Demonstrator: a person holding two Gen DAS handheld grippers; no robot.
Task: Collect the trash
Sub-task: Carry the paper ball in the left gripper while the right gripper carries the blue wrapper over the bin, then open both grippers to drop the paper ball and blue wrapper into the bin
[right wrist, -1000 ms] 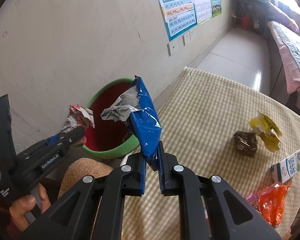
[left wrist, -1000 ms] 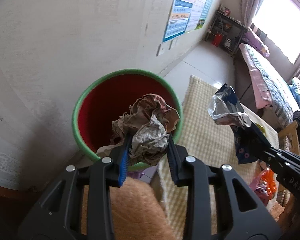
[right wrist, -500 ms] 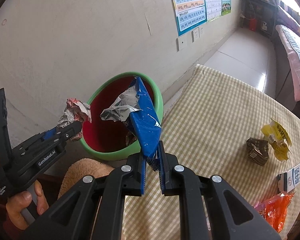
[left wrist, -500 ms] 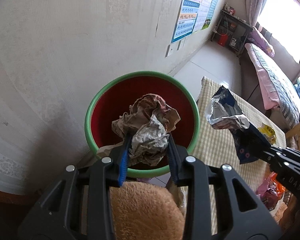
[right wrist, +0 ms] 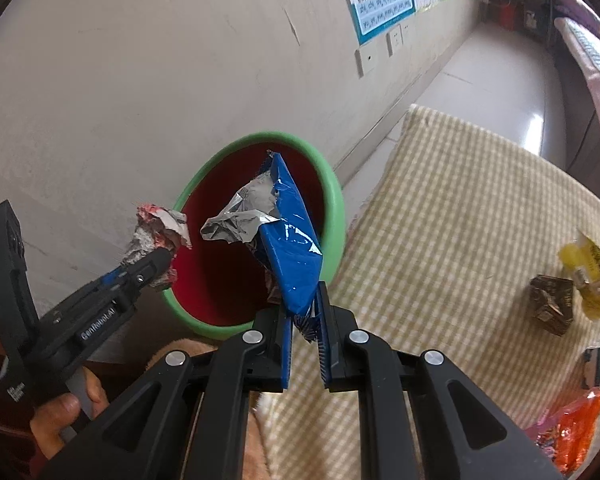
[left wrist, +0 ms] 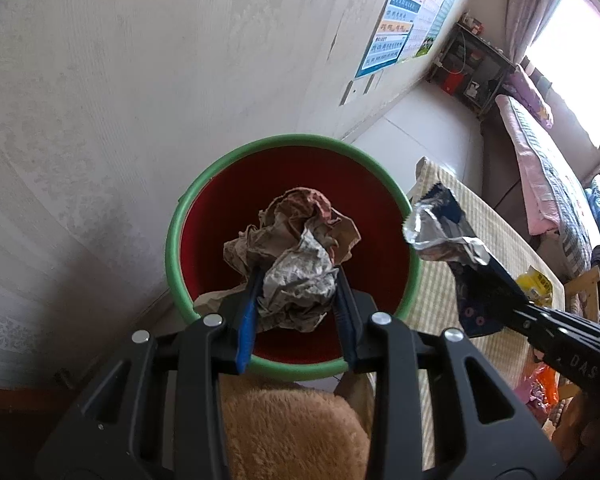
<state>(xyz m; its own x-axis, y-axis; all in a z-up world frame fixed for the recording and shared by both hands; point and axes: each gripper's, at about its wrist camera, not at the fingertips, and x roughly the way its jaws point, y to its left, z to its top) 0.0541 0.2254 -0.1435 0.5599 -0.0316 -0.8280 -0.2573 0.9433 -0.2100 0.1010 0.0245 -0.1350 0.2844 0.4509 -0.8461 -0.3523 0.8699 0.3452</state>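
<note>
A crumpled paper ball (left wrist: 296, 264), grey newsprint with brownish-red folds, sits clamped in the left gripper (left wrist: 296, 304) right over the red bin (left wrist: 204, 216) with its green rim. The right gripper (right wrist: 304, 320) pinches a blue wrapper (right wrist: 292, 248), silver lining torn open, beside the bin's edge above the checked tablecloth (right wrist: 440, 208). Both point steeply downward.

My two wrist cameras look steeply down along their fingers — close above the bin (left wrist: 188, 216) (right wrist: 332, 200), which both share.
</note>
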